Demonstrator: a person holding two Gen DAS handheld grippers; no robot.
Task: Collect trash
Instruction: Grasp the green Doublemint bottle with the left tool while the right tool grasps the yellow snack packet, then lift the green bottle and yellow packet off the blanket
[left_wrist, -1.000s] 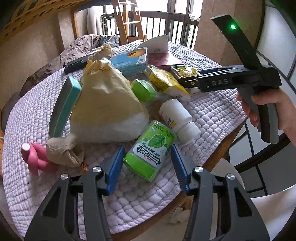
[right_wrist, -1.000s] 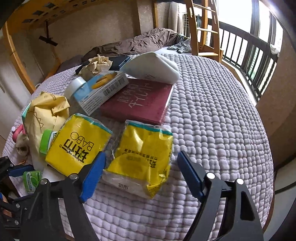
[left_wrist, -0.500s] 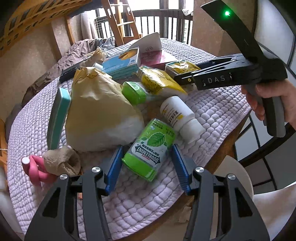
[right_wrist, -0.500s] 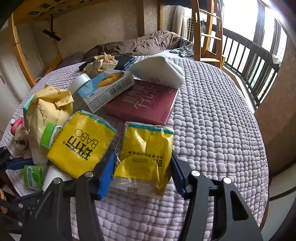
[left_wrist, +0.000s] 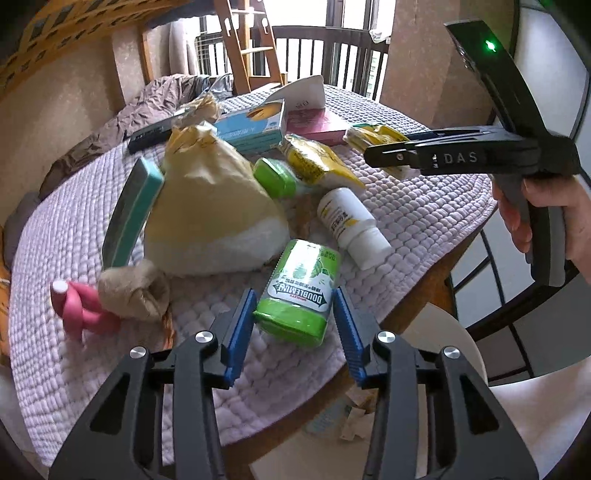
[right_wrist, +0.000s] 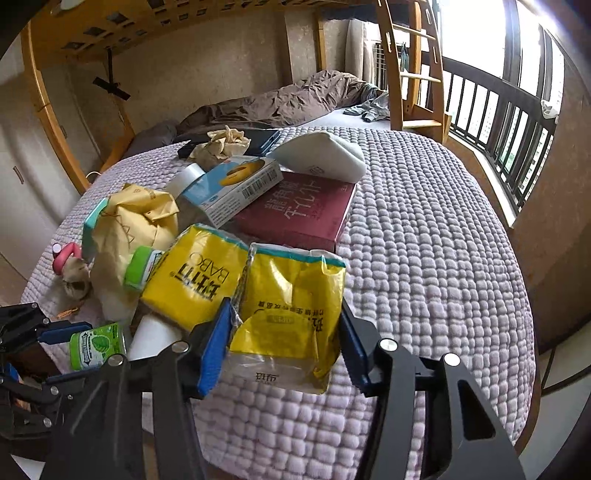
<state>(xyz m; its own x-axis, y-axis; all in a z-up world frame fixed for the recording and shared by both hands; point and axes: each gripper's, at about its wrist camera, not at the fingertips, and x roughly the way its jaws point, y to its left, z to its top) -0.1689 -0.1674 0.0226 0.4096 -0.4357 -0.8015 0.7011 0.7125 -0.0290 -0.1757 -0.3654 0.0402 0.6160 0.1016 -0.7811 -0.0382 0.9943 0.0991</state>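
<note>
A green Doublemint gum bottle (left_wrist: 300, 292) lies on the quilted table cover near the front edge. My left gripper (left_wrist: 293, 328) straddles its cap end, fingers close on both sides, contact unclear. A crumpled yellow wrapper (right_wrist: 291, 314) lies nearer the middle. My right gripper (right_wrist: 282, 345) has closed its blue pads on the wrapper's two sides and the wrapper is lifted and creased. A second yellow pack (right_wrist: 197, 282) lies to its left. The gum bottle also shows in the right wrist view (right_wrist: 96, 345).
A tan paper bag (left_wrist: 210, 218), white pill bottle (left_wrist: 351, 225), green-capped bottle (left_wrist: 275, 177), teal case (left_wrist: 131, 218), crumpled brown paper (left_wrist: 133, 293) and pink object (left_wrist: 79, 312) crowd the near side. A maroon book (right_wrist: 299, 214), blue box (right_wrist: 236, 184) and white pouch (right_wrist: 321, 158) lie behind.
My right gripper moved forward and closed from wide open onto the yellow wrapper. My left gripper narrowed around the gum bottle, which has turned more upright in view.
</note>
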